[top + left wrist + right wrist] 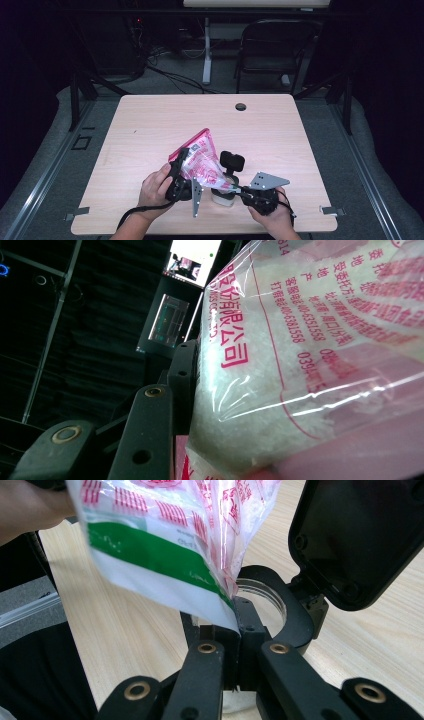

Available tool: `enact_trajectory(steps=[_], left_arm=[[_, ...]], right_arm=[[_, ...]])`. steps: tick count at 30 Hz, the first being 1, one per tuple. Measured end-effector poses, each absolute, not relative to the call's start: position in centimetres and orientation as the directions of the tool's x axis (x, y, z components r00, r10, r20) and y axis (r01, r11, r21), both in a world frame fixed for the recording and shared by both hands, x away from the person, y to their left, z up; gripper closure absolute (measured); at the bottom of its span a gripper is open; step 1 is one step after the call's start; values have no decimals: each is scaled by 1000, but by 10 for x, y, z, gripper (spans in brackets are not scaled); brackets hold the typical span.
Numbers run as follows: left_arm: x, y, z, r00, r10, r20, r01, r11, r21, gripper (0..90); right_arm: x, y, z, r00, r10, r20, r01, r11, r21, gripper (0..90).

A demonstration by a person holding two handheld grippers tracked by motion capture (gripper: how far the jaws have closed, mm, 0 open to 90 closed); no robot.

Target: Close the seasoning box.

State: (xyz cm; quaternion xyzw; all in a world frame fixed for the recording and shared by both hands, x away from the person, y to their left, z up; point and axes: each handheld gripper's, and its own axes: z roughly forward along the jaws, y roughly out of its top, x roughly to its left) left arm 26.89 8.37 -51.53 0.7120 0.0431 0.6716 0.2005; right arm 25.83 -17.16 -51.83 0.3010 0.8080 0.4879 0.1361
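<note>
Seen at 7 o'clock on the desk [150, 130]: left gripper [181, 172], jaws clamped across the body of a clear bag [200, 160] with red print, full of white granules, held tilted off the desktop. Just at its 4 o'clock, a small glass jar [223, 196] with black flip lid [232, 161] standing open. At 5 o'clock: right gripper [240, 190], jaws pinched tight on the bag's lower corner [215, 600], directly over the jar rim [260, 587]. Probable step: pouring into the jar. Keep the corner centred over the mouth, raise the left side slowly, avoid a surge. Watch the upright lid, close beside the bag; avoid knocking it or tipping the jar. Far off at 12 o'clock: grommet hole [241, 106] and, beyond the desk, a chair [272, 50], neither obstructing.
</note>
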Motion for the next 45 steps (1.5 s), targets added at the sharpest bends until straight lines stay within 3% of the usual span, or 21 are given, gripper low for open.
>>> enact_trajectory(steps=[45], left_arm=[[270,80,-513,67,302,951,-233,-922,309,633]], right_arm=[[255,-174,-519,-773,630,69,353,338,872,900]])
